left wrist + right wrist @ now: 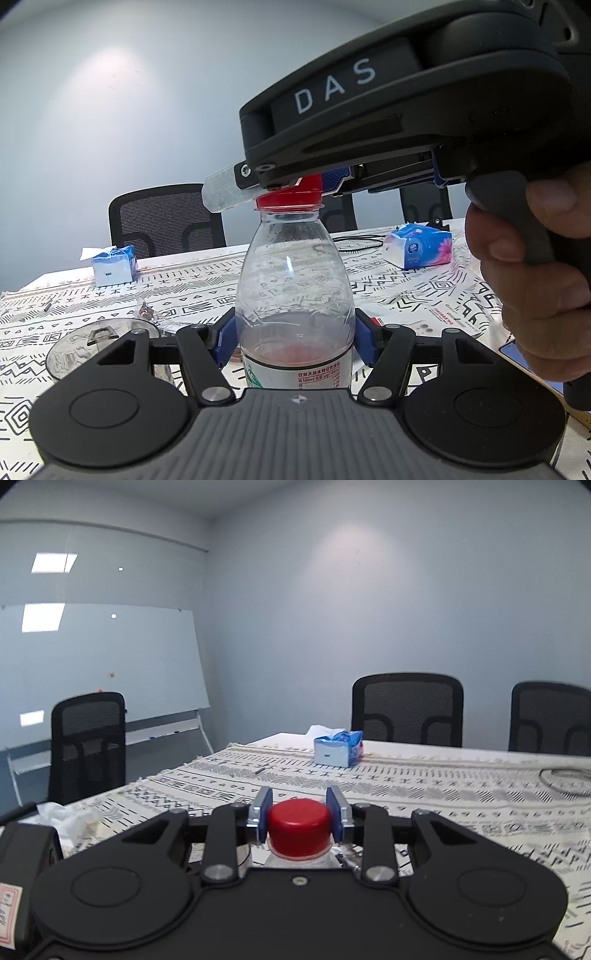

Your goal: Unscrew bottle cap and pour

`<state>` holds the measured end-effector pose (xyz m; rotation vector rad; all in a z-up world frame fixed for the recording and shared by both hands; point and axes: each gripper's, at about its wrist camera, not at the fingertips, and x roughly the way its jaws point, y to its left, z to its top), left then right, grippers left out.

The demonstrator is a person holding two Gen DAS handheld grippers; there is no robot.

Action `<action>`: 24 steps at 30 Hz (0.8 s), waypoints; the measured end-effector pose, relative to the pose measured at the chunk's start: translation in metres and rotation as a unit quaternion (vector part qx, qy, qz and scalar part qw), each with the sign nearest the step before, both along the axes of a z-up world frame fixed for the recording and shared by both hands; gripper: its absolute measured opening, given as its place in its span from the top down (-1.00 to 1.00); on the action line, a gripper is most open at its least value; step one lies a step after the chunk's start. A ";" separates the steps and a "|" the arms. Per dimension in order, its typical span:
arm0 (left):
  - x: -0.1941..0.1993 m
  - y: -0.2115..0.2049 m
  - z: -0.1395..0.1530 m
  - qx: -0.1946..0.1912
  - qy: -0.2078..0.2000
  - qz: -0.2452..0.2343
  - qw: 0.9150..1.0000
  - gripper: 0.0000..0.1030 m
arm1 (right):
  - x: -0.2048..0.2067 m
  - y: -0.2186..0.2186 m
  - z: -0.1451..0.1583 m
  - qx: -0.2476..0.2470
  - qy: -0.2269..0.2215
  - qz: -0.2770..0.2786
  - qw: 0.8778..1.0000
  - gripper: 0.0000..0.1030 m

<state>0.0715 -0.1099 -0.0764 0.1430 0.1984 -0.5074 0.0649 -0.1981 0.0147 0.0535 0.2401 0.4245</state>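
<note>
Between the blue pads of my left gripper (295,341) stands the clear plastic bottle (295,295), upright on the patterned tablecloth (424,291); both pads press against its sides just above the label, so these tongs are clenched on it. A little pinkish-red liquid sits low inside the bottle. Its red cap (291,197) is on the neck, and my right gripper (295,184) comes in from the upper right at cap height, with my right hand (532,273) wrapped round its handle. From this side I cannot see how its pads sit on the cap. To the left of the bottle, near my left finger, lies a clear glass vessel (92,341). Farther back sit a blue tissue box (112,267) on the left and a soft tissue pack (419,245) on the right, with a black cable loop (356,243) beside the pack and a black mesh chair (164,221) behind the table.

Seen from my right wrist, the red cap (299,825) fills the gap between the right gripper (299,818) pads, which touch it on both sides: clamped on the cap. The bottle neck (301,860) shows just below. Beyond lie the tablecloth (443,794), the blue tissue box (338,747), crumpled tissue (70,818) at the left, three black chairs (406,709) and a whiteboard (103,664).
</note>
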 end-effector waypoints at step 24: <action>0.003 -0.006 -0.001 0.007 0.001 0.005 1.000 -0.16 | -0.013 0.031 -0.004 -0.061 -0.042 -0.054 0.996 0.12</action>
